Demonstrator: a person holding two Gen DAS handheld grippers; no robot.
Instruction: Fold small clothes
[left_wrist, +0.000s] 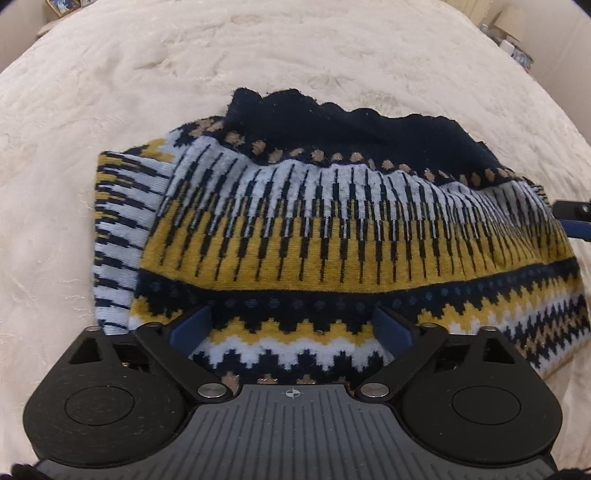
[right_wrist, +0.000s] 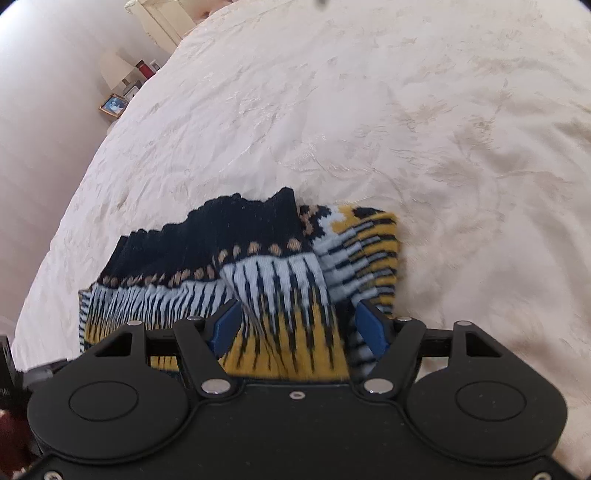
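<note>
A small knitted sweater (left_wrist: 332, 229) in navy, mustard and pale blue bands lies folded on the cream bedspread (left_wrist: 184, 74). It also shows in the right wrist view (right_wrist: 258, 273). My left gripper (left_wrist: 291, 325) is open, its blue pads (left_wrist: 192, 325) wide apart over the sweater's near zigzag edge. My right gripper (right_wrist: 295, 325) is open too, with blue fingers (right_wrist: 371, 328) either side of a raised ridge of the knit. The right gripper's tip shows at the sweater's right edge in the left wrist view (left_wrist: 572, 218).
The bedspread (right_wrist: 406, 129) stretches far around the sweater. A bedside stand with a lamp (right_wrist: 116, 70), a red jar and a framed photo (right_wrist: 113, 105) sits beyond the bed's left edge. More clutter (left_wrist: 513, 40) lies past the far right corner.
</note>
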